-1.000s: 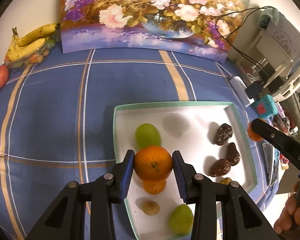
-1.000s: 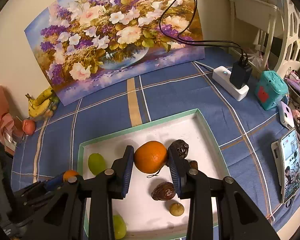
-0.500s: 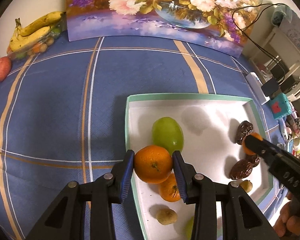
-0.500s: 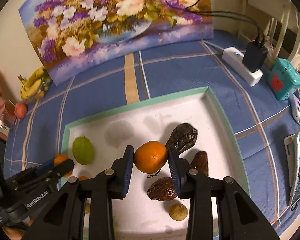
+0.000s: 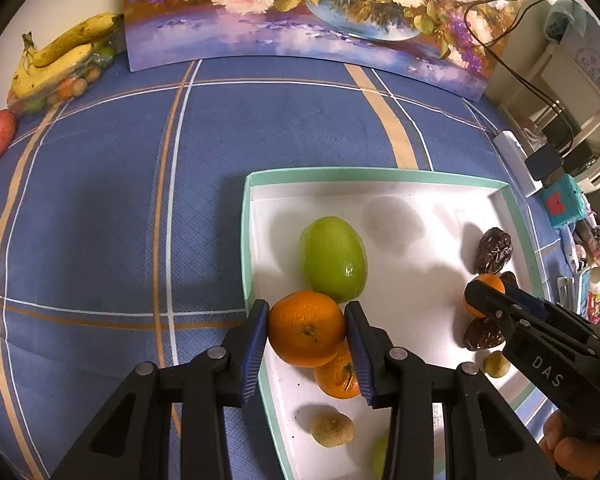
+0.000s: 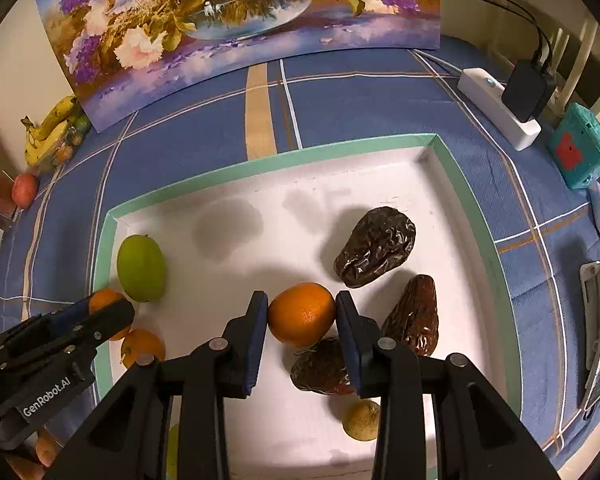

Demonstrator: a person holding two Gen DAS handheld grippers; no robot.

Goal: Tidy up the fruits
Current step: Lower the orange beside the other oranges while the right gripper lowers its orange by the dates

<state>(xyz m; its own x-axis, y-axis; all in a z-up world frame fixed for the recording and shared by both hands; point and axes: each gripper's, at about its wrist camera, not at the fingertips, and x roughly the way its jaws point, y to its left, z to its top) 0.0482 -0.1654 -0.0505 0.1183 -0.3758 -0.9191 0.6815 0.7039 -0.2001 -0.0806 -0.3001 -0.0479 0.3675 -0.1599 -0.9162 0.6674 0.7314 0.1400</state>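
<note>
Left wrist view: an orange (image 5: 306,332) is clamped between the narrowly parted pads of the left gripper (image 5: 306,346), over the left edge of the tray (image 5: 340,174). A second orange (image 5: 338,376) lies beneath it, a green fruit (image 5: 333,259) just behind.

Right wrist view: another orange (image 6: 302,312) is clamped in the right gripper (image 6: 302,338), above the tray's (image 6: 260,164) middle, beside three dates (image 6: 376,246).

Two wrist fisheyes, steeply downward, close above shared tray (image 5: 247,240)
</note>
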